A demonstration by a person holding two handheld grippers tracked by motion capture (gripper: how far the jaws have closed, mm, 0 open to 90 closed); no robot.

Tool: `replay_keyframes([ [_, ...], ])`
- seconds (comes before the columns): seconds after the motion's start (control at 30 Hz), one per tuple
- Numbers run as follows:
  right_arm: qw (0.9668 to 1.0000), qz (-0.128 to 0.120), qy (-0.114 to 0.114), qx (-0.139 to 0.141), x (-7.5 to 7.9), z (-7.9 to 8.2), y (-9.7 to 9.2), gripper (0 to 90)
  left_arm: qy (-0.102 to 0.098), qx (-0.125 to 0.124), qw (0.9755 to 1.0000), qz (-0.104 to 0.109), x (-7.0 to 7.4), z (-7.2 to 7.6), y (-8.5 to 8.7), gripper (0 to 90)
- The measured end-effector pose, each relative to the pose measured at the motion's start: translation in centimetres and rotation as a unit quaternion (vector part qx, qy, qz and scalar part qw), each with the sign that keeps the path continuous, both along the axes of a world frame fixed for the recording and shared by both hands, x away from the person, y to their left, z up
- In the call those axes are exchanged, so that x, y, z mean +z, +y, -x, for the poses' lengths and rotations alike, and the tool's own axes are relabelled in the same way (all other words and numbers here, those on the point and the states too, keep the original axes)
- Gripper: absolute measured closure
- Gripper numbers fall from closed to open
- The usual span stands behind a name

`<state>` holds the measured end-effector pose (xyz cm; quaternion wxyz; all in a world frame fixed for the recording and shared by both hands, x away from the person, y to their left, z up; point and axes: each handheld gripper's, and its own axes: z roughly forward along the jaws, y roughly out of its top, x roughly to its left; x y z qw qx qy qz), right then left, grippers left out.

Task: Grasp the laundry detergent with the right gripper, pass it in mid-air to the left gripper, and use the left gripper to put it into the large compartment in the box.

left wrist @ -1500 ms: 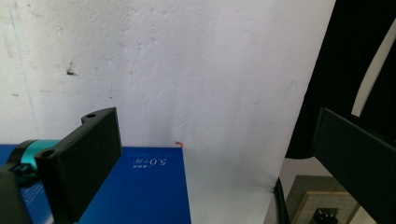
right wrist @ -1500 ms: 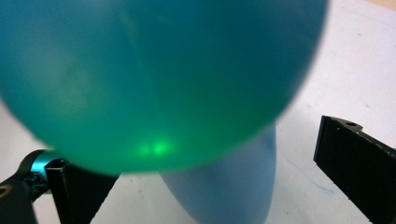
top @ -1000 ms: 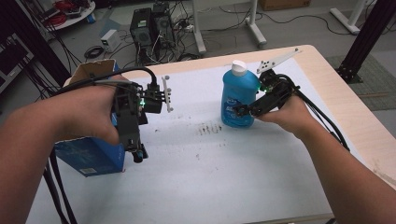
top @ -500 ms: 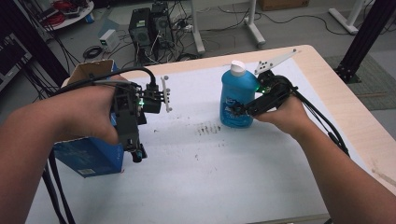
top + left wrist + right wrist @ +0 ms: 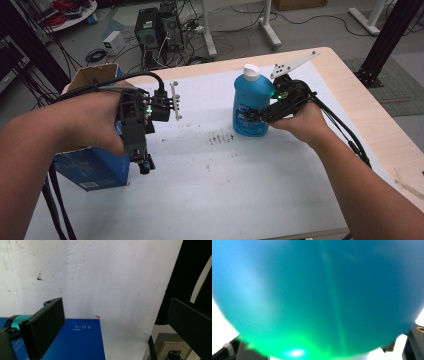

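— Nearest us, our left gripper [image 5: 145, 165] hangs over the white sheet [image 5: 210, 170] beside the blue box [image 5: 95, 167], jaws wide apart and holding nothing. We leave it parked there.

— Farther out, the blue bottle [image 5: 248, 107] stands upright on the sheet, white cap [image 5: 251, 70] on. Our right gripper [image 5: 255, 116] has just been closing its jaws around the lower body; whether they press yet we can't tell.

— Then we squeeze evenly, low and level, so the bottle doesn't tip, and test the grip before lifting.
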<state>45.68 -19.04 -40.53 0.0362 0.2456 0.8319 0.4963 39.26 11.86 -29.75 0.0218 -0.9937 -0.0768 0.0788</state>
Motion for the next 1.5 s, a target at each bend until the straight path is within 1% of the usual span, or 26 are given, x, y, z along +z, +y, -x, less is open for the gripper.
replay_keyframes([
  [0.17,1.0,0.001,-0.002,0.001,0.0,0.1,0.2,28.5,0.0,-0.001,1.0,-0.001,0.0,-0.1,0.0,1.7],
  [0.2,1.0,-0.001,-0.004,0.001,0.0,0.0,0.1,28.5,0.0,-0.004,1.0,-0.002,0.0,-0.1,0.0,1.7],
  [0.23,1.0,-0.001,-0.004,0.002,0.0,0.0,0.1,28.6,0.0,-0.002,1.0,-0.001,0.0,-0.1,0.0,1.7],
  [0.33,1.0,-0.001,-0.002,0.004,0.0,0.1,0.2,32.4,0.0,0.0,1.0,0.0,0.0,-0.1,0.1,1.7],
  [0.4,1.0,-0.001,-0.004,0.006,0.0,0.1,0.2,32.7,0.0,0.003,1.0,-0.001,0.0,-0.1,0.1,1.7],
  [0.6,0.9999,0.0,-0.008,0.007,0.0,0.2,0.3,34.5,0.0,0.002,1.0,-0.002,0.0,-0.2,0.1,1.7],
  [0.7,1.0,-0.001,-0.008,0.005,0.0,0.2,0.3,36.0,0.0,0.001,1.0,-0.003,0.0,-0.2,0.1,1.7],
  [0.8,0.9999,-0.003,-0.013,0.004,0.0,0.1,0.2,38.8,0.0,0.0,1.0,-0.002,-0.1,-0.3,0.1,1.7],
  [0.83,0.9999,-0.005,-0.013,0.005,0.0,0.1,0.2,39.0,0.001,0.003,1.0,-0.001,-0.1,-0.3,0.1,1.7],
  [0.9,0.9998,-0.004,-0.018,0.005,0.0,0.1,0.2,40.0,0.0,0.002,1.0,0.0,-0.1,-0.3,0.1,1.7],
  [1.07,0.9992,0.002,-0.039,0.001,0.0,0.6,0.4,44.1,0.0,0.0,1.0,-0.002,-0.1,-0.4,0.1,1.7],
  [1.13,0.9988,0.011,-0.048,0.002,0.2,0.7,0.5,45.4,-0.001,-0.001,1.0,-0.001,0.0,-0.4,0.1,1.7],
  [1.2,0.9988,0.014,-0.047,0.005,0.3,0.7,0.5,45.9,-0.002,0.002,1.0,0.002,0.0,-0.2,0.1,1.7],
  [1.3,0.9985,0.019,-0.05,0.007,0.4,1.0,0.5,46.3,-0.005,-0.002,1.0,0.004,0.1,-0.2,0.1,1.7],
  [1.33,0.9985,0.019,-0.051,0.009,0.5,1.0,0.5,46.3,-0.007,0.001,1.0,0.005,0.2,-0.2,0.1,1.7],
  [1.47,0.9979,0.018,-0.058,0.023,1.3,1.6,0.7,46.4,-0.011,-0.003,0.9999,0.004,0.6,-0.2,0.0,1.7],
  [1.5,0.9977,0.018,-0.061,0.027,1.5,1.8,0.8,46.4,-0.011,0.001,0.9999,0.004,0.7,-0.1,0.0,1.7],
])
